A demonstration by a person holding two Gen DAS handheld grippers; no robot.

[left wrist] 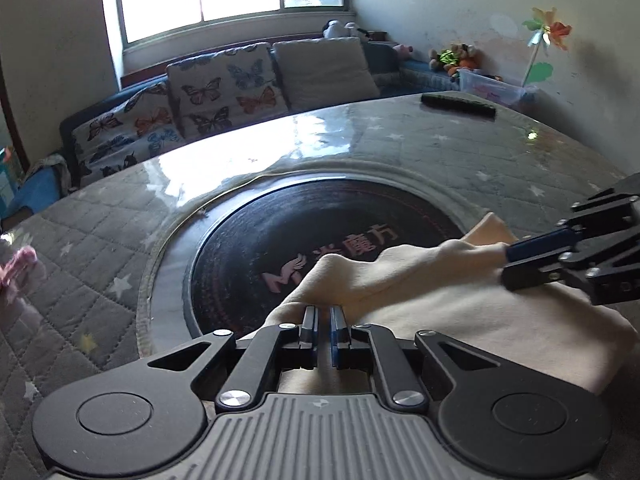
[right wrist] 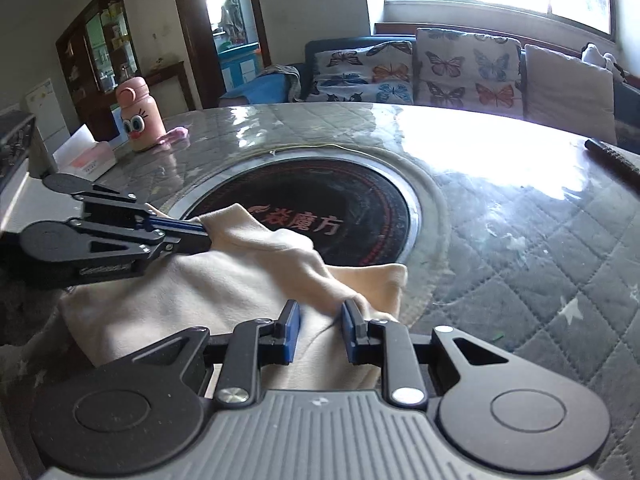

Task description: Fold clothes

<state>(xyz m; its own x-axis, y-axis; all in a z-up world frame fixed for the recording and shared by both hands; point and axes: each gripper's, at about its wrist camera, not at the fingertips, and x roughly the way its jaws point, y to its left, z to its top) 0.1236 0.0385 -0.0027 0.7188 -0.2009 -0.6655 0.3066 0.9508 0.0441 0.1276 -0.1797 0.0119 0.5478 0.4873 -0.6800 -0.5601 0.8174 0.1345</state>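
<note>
I see a cream garment (left wrist: 420, 304) lying on the near side of the round table (left wrist: 400, 136), draped partly over the black round hob plate (left wrist: 320, 220) set in the table's middle. In the left wrist view the garment fills the area from 4 to 6 o'clock; in the right wrist view it lies from 6 to 9 o'clock.

Left gripper (left wrist: 324, 316): its blue-padded jaws stand nearly together, with only a narrow slit between them. The right wrist view shows this gripper (right wrist: 202, 230) at 9 o'clock with a raised fold of the garment (right wrist: 240, 280) pinched at its tips, the cloth pulled up into a ridge.

Right gripper (right wrist: 320, 322): jaws parted to a moderate gap, with a ridge of cloth running up between the pads. I cannot tell whether the pads press the cloth or merely flank it. In the left wrist view this gripper (left wrist: 508, 264) enters at 3 o'clock, its tips touching the garment's raised edge.

Other items noted: a pink bottle (right wrist: 140, 118) with a cartoon face at 10 o'clock in the right wrist view, a white box (right wrist: 86, 156) just beside it, and a dark flat bar-shaped object (left wrist: 458, 105) at 1 o'clock on the table's far edge in the left wrist view. A sofa with butterfly cushions (left wrist: 224, 88) stands beyond the table.
</note>
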